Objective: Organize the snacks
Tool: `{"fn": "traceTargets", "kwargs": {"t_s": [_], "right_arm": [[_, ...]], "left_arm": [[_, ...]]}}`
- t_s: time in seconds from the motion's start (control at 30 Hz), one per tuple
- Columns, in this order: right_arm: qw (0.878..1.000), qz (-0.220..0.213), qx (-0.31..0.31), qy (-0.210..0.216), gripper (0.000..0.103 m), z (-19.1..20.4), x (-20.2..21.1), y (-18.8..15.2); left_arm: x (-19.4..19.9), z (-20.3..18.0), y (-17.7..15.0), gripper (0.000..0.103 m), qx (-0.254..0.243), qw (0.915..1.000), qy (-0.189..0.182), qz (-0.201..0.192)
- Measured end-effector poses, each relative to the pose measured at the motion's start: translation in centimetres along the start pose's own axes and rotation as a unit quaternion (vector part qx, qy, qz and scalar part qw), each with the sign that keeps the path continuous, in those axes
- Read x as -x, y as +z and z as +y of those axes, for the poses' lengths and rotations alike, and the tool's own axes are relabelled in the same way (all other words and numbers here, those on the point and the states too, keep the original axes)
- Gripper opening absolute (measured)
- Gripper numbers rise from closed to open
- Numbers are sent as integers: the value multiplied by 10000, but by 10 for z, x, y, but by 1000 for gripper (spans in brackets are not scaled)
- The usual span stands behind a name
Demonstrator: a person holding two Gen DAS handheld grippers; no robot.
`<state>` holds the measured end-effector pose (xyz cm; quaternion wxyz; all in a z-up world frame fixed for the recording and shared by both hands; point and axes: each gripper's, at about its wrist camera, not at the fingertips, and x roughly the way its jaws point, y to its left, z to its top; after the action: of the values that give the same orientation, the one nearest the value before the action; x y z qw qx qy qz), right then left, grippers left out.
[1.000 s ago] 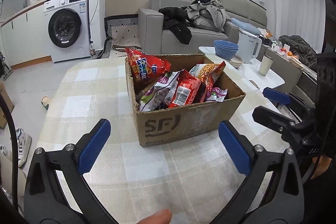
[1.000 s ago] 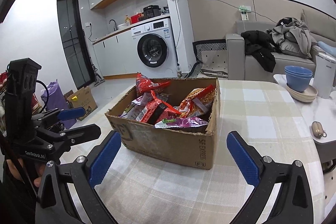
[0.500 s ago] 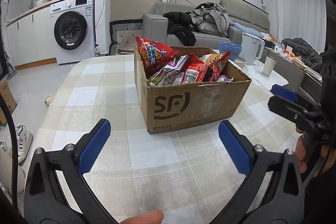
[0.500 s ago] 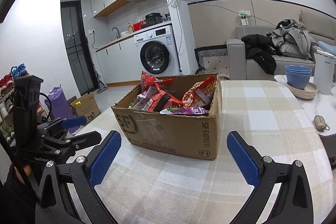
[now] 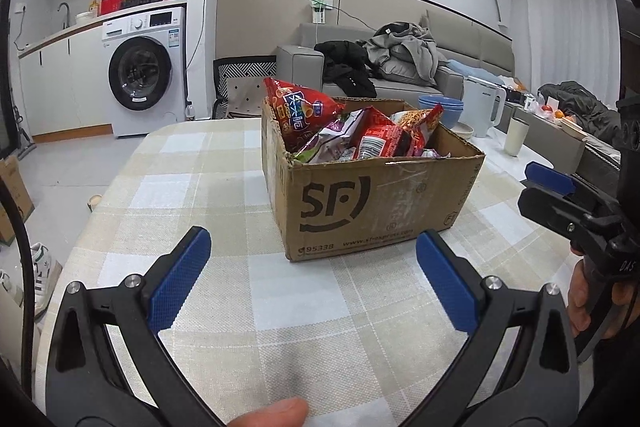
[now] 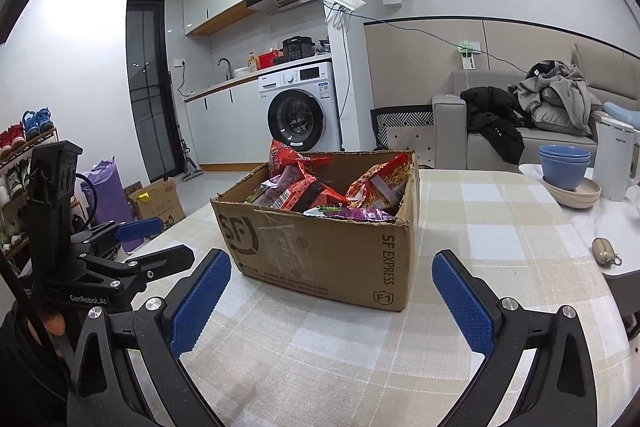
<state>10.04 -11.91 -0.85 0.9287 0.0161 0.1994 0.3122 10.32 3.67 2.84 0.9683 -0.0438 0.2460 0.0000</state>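
Checked tablecloth (image 5: 168,187) fills the foreground, with the kitchen and sofa behind, and your job sits right in the middle of it: the SF Express cardboard box (image 5: 372,199), open-topped, standing square on the cloth. Inside, the snack packets (image 5: 360,139) are heaped loose: a red bag (image 5: 298,107) pokes up over the far-left corner, a noodle pack (image 6: 384,175) leans on the right wall, and purple wrappers (image 6: 352,213) lie flat in front. All the snacks you can see are in the box; none lie out on the cloth.

Your left gripper (image 5: 312,273) hovers just short of the box's printed face, spread wide and holding nothing. Your right gripper (image 6: 332,289) is likewise released and empty, aimed at the box's near corner.

How far along? Hard to call. Packets jumbled in a box fit either snacks gathered in and the job nearly closed, or a box waiting to be sorted out. Further out, the blue bowls (image 6: 564,163) and white kettle (image 6: 614,159) stand on the neighbouring surface, clear of your work.
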Motion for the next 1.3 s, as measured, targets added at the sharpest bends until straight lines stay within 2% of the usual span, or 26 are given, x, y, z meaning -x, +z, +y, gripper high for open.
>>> {"fn": "traceTargets", "kwargs": {"t_s": [0.43, 0.8, 1.3], "right_arm": [[9998, -152, 86, -124, 103, 5, 5, -5], [9995, -237, 139, -148, 103, 7, 7, -7], [9996, -239, 74, -106, 103, 7, 5, -6]], "left_arm": [[0, 6, -8, 102, 134, 9998, 32, -158], [16, -14, -12, 102, -322, 9978, 142, -565], [11, -7, -13, 102, -122, 9989, 122, -431]]}}
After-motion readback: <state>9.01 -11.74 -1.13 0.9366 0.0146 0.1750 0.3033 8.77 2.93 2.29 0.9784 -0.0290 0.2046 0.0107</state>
